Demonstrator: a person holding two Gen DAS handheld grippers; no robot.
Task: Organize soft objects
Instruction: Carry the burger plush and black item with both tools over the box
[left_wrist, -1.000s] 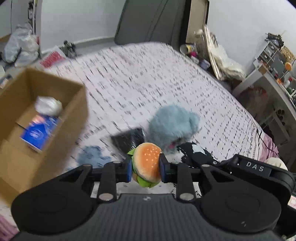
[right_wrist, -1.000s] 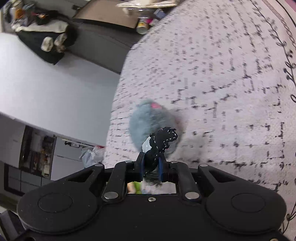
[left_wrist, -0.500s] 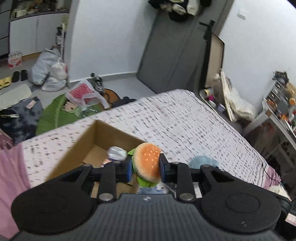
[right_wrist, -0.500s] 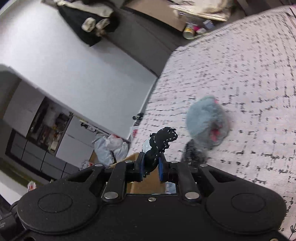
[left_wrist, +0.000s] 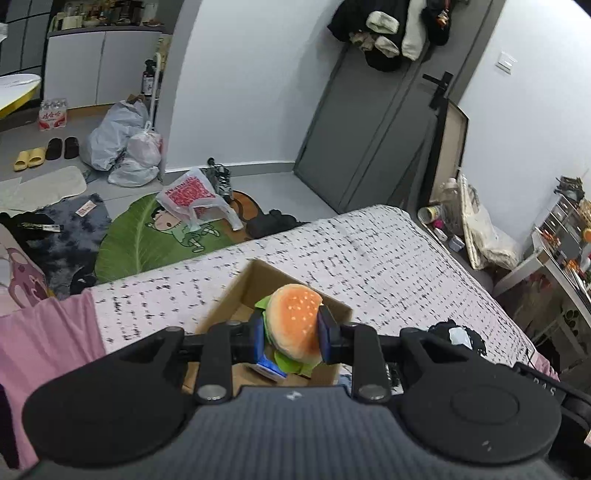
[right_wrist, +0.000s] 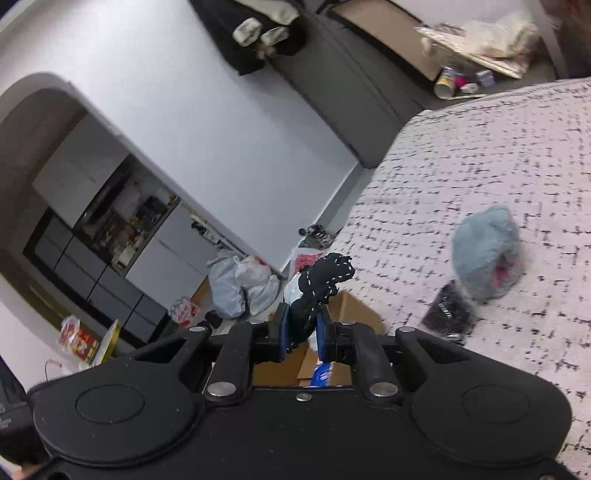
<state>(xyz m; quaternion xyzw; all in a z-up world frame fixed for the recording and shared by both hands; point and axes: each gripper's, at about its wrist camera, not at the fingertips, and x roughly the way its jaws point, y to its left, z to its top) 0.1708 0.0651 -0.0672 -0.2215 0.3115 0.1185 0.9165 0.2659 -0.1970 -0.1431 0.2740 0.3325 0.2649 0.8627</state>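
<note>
My left gripper (left_wrist: 291, 334) is shut on a plush hamburger (left_wrist: 293, 325) and holds it above the open cardboard box (left_wrist: 240, 291) on the bed. My right gripper (right_wrist: 301, 332) is shut on a black soft toy with white stitching (right_wrist: 321, 284), held over the same box (right_wrist: 354, 306). That black toy also shows at the right of the left wrist view (left_wrist: 456, 334). A blue-grey fluffy plush (right_wrist: 487, 254) and a small black pouch (right_wrist: 448, 314) lie on the bedspread to the right of the box.
The bed has a white spread with black marks (left_wrist: 369, 251) and a pink sheet (left_wrist: 48, 339) at the left. A blue packet (right_wrist: 323, 374) lies inside the box. The floor beyond holds bags (left_wrist: 125, 147), a green mat (left_wrist: 147, 236) and shoes. A desk (left_wrist: 554, 266) stands at the right.
Both grippers have risen and swung toward the box with their toys still held. The box now sits directly under the fingertips, and the blue-grey plush has dropped away to the right.
</note>
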